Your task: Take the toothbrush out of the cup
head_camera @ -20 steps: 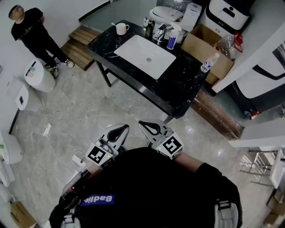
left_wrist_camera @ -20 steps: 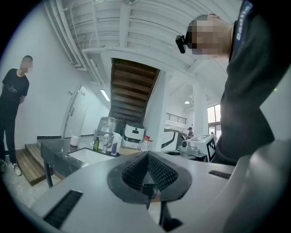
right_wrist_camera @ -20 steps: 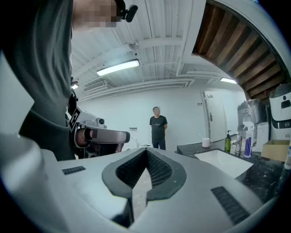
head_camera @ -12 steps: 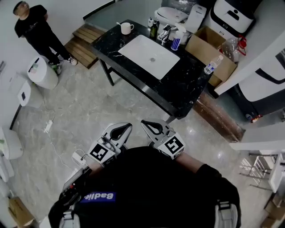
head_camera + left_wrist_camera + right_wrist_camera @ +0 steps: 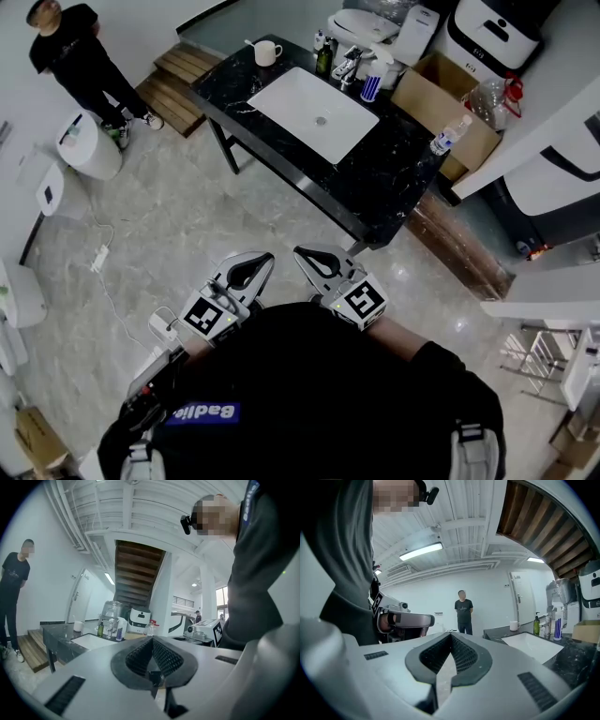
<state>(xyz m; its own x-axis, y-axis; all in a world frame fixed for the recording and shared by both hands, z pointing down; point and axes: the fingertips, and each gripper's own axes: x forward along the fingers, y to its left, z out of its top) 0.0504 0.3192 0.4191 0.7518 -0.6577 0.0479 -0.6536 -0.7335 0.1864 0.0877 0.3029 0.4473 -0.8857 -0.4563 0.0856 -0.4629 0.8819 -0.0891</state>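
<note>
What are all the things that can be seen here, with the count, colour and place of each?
counter: one, black marble, ahead of the grippers
sink: one, white, set in the counter
cup: one, white, counter's far left corner
toothbrush: one thin pale stick out of the cup, too small to be sure
green bottle: one, behind the sink
faucet: one, silver, behind the sink
water bottle: one, clear, at the counter's right end
cardboard box: one, brown, behind the counter
bystander: one, black clothes, far left
left gripper: one, grey, jaws shut, empty
right gripper: one, grey, jaws shut, empty
</note>
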